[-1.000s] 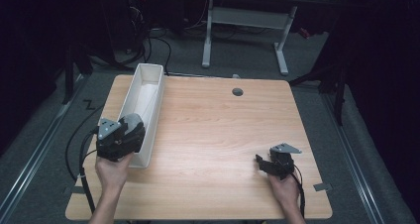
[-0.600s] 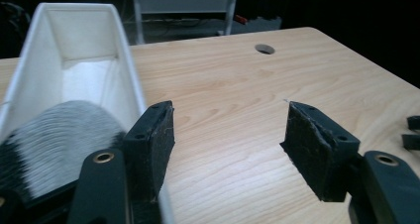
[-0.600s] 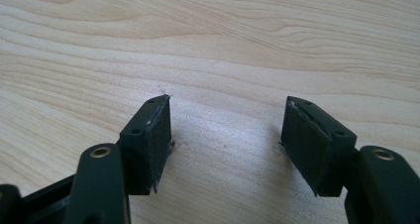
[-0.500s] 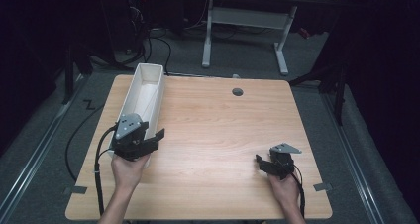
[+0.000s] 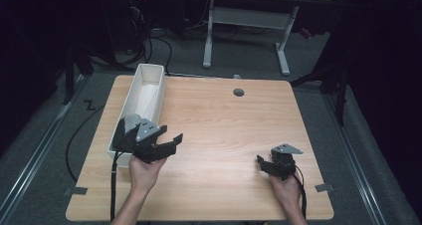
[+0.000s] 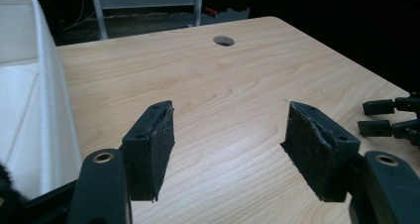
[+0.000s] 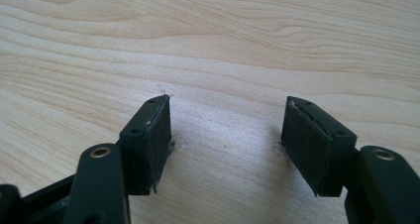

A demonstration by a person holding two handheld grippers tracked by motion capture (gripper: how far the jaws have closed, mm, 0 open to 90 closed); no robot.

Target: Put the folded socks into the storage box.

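long white tray [image 5: 145, 103] sits on the counter [image 5: 224, 130] just left of and behind the left tool [image 5: 166, 144], its near end touching or almost touching the tool's body. the tray looks like thin rigid plastic or foam, light, smooth-walled, probably easy to tip; best hold is a pinch on the thin long wall near the end. inside looks empty, bare white floor. left tool jaws stand wide apart, nothing between. right tool [image 5: 263, 161] well off to the right, jaws also apart over bare wood.
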